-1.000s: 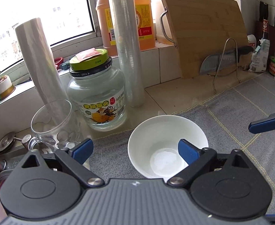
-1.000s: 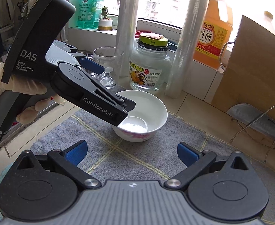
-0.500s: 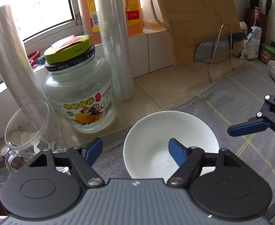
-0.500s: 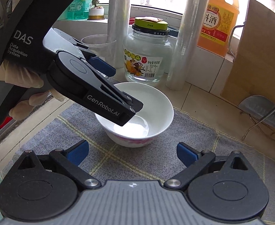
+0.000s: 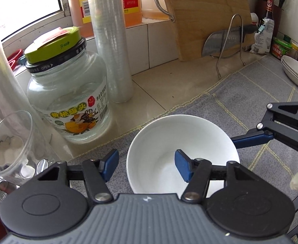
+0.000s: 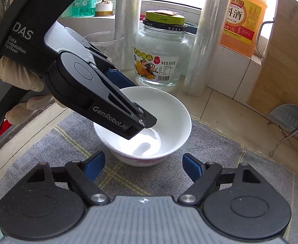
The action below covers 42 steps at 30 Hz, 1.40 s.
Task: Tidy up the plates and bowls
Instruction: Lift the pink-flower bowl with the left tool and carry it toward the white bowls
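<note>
White bowl (image 5: pixel 181 142): on grey mat (image 5: pixel 250 105), my surface. My left tongs (image 5: pixel 147 165) closing astride its near rim, not yet clamped. My right tongs (image 6: pixel 143 164) closing, nothing between, bowl just beyond.

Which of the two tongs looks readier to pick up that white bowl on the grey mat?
Left, probably. The left tongs already straddle the near rim of the white bowl, one finger inside and one outside, and are closing. The right tongs sit short of the bowl, closing on nothing.
</note>
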Available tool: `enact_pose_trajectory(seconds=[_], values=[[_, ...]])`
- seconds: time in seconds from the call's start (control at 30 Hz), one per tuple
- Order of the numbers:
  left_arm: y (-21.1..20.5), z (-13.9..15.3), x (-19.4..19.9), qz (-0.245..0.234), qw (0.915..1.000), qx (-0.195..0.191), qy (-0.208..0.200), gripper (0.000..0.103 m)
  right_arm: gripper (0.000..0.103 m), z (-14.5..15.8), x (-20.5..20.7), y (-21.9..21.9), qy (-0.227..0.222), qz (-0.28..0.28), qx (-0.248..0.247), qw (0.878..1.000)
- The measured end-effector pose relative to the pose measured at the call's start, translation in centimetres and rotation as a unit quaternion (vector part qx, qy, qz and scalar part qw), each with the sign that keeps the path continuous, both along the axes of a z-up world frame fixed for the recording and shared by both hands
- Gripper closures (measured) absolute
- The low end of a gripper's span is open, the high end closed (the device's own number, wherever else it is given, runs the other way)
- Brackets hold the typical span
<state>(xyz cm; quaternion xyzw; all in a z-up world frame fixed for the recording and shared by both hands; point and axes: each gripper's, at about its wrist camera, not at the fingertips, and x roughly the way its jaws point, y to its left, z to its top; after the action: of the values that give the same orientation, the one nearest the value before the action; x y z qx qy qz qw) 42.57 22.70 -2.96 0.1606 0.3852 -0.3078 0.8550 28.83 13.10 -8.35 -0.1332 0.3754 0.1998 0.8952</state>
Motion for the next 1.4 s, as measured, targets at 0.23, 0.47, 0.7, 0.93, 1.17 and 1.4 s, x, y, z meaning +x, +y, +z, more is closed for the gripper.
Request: enact_pose_trajectory(seconds=[0.23,0.47,0.7,0.93,1.17,1.4], values=[[-0.4,0.0,0.1,-0.018,0.9998,0.002,0.005,0.05,0.023,0.2,0.3,0.0,-0.004,0.003,0.006,1.0],[-0.5,0.0,0.3,-0.025,0.9996,0.003,0.007,0.054,0.023,0.3,0.4,0.1,-0.01,0.009,0.003,1.0],[-0.3,0.3,0.6,-0.043,0.9989,0.003,0.019,0.054,0.023,0.2,0.4,0.0,-0.011,0.008,0.005,1.0],[0.0,0.7,1.0,-0.066,0.9968,0.006,0.044,0.054,0.023,0.1,0.4,0.1,-0.014,0.008,0.002,1.0],[0.1,0.8,1.6,-0.068,0.996,-0.002,0.059,0.054,0.022,0.1,0.3,0.1,-0.015,0.007,0.004,1.0],[0.0,0.9,1.4,-0.069,0.9956,-0.005,0.063,0.054,0.022,0.2,0.3,0.1,-0.013,0.006,0.003,1.0]])
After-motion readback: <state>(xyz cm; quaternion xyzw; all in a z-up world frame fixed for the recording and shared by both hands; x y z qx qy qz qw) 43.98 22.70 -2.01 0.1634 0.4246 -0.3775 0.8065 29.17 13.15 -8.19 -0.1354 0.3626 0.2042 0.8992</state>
